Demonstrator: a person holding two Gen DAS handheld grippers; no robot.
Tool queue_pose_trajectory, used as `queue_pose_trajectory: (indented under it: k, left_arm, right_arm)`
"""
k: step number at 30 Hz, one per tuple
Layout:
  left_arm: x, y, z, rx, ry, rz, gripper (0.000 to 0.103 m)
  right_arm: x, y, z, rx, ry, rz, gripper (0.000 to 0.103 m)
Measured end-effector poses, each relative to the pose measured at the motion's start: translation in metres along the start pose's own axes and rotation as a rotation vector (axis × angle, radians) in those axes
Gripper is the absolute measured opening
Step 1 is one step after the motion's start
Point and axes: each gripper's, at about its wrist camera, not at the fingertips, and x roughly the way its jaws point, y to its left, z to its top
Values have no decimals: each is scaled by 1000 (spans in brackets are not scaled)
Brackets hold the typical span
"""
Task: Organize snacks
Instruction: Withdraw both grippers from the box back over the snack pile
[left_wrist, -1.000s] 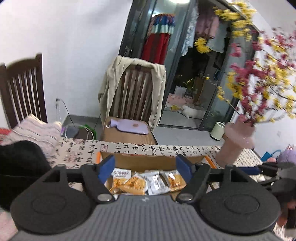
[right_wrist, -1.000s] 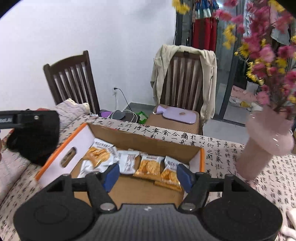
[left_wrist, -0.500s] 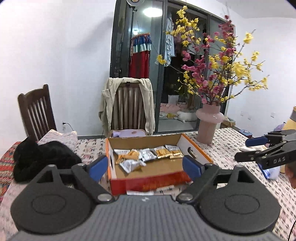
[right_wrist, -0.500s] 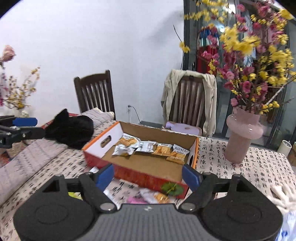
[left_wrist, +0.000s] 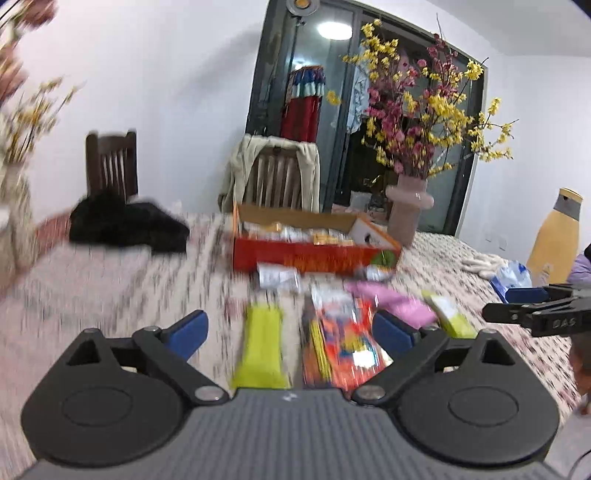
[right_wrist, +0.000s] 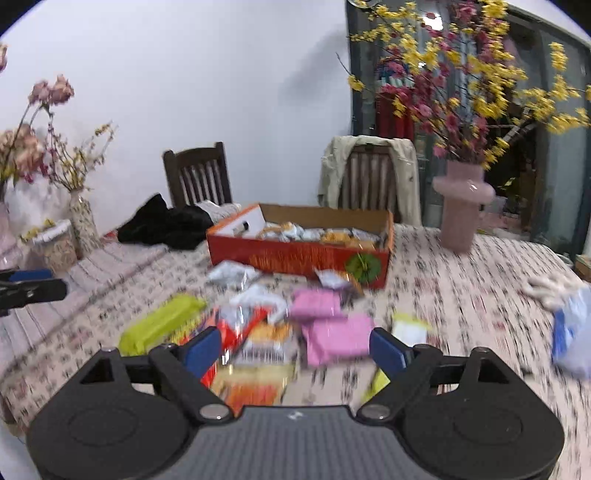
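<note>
Tabletop (right_wrist: 461, 295) under a patterned cloth carries everything, with a red cardboard box (right_wrist: 295, 254) toward its far edge, already holding a row of small packets along its back wall. Nearer the front edge lies a loose heap of snacks (right_wrist: 280, 332), blurred in both views: a lime-green bar (left_wrist: 262, 347), an orange-red bag (left_wrist: 343, 339), two pink packs (right_wrist: 336, 336) and silver sachets close against the box's front wall.

The step in hand looks like a fresh pick from this heap, with much of the sorting still ahead. The left tool (left_wrist: 290, 332) hangs over the near edge, its jaws opening wide with nothing clamped; the green bar and orange-red bag lie just beyond, framed between its blue fingers (left_wrist: 186, 332). The right tool (right_wrist: 295, 349) is likewise opening and empty, with a printed packet and one pink pack lying ahead of it. Next, each should probably settle on one packet and descend to straddle it.
</note>
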Motion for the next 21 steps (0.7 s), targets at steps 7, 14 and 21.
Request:
queue_pose_trajectory:
  k: [7, 14, 21]
  left_arm:
    - [-7, 13, -52, -60, 140, 38, 98]
    - [-4, 13, -53, -59, 141, 49, 98]
    - [5, 11, -47, -42, 145, 52, 98]
  right_arm:
    - [-23, 41, -80, -44, 15, -89, 88]
    - [-36, 54, -96, -76, 54, -37, 88]
    - [-31, 41, -84, -63, 45, -57, 88]
